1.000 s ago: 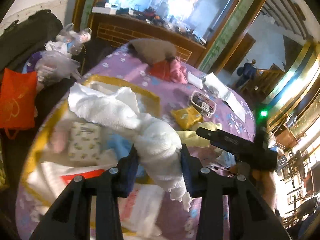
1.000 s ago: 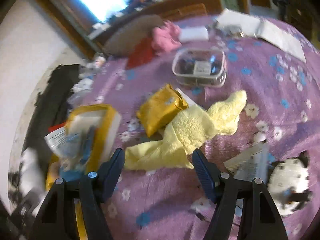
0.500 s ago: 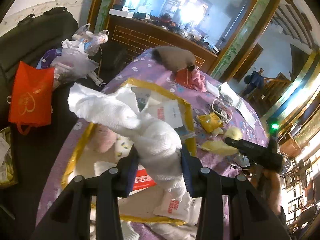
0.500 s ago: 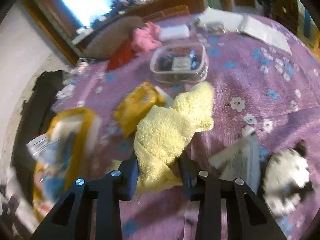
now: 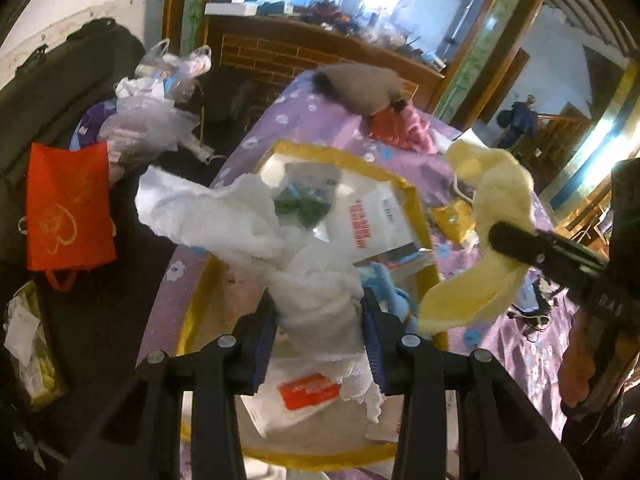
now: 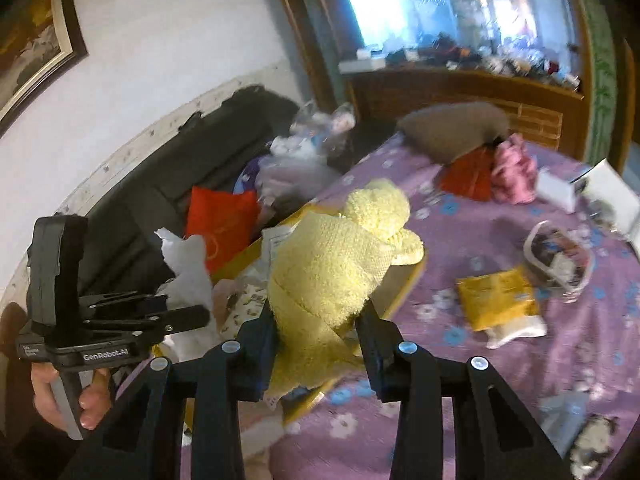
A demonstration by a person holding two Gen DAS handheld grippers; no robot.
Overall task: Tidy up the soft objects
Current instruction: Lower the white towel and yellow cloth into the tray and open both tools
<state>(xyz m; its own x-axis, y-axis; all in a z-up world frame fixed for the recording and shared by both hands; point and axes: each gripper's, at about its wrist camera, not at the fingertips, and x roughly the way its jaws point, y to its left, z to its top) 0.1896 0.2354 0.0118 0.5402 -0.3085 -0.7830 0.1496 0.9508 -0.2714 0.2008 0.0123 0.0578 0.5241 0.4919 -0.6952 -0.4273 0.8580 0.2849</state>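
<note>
My left gripper [image 5: 320, 320] is shut on a white towel [image 5: 224, 216], which hangs bunched above a yellow-rimmed box [image 5: 344, 156] full of packets and soft items. My right gripper [image 6: 320, 320] is shut on a fluffy yellow towel [image 6: 340, 256], held in the air over the box's right rim [image 6: 404, 284]. In the left wrist view the yellow towel [image 5: 500, 184] dangles from the right gripper [image 5: 504, 236] just right of the box. The right wrist view shows the left gripper [image 6: 180, 312] at lower left with the white towel [image 6: 188, 264], gripped by a hand.
The purple flowered tablecloth [image 6: 480, 232] carries a brown cushion [image 6: 456, 128], a pink cloth [image 6: 512, 176], a clear plastic container [image 6: 560, 256], a yellow packet [image 6: 496, 296] and a black-and-white plush toy [image 6: 596, 440]. A red bag [image 5: 68, 208] and plastic bags lie left of the table.
My right gripper closed on the yellow towel and lifted it off the tablecloth, rolling and swinging toward the box. The left gripper drifted back over the box, still gripping the white towel.
</note>
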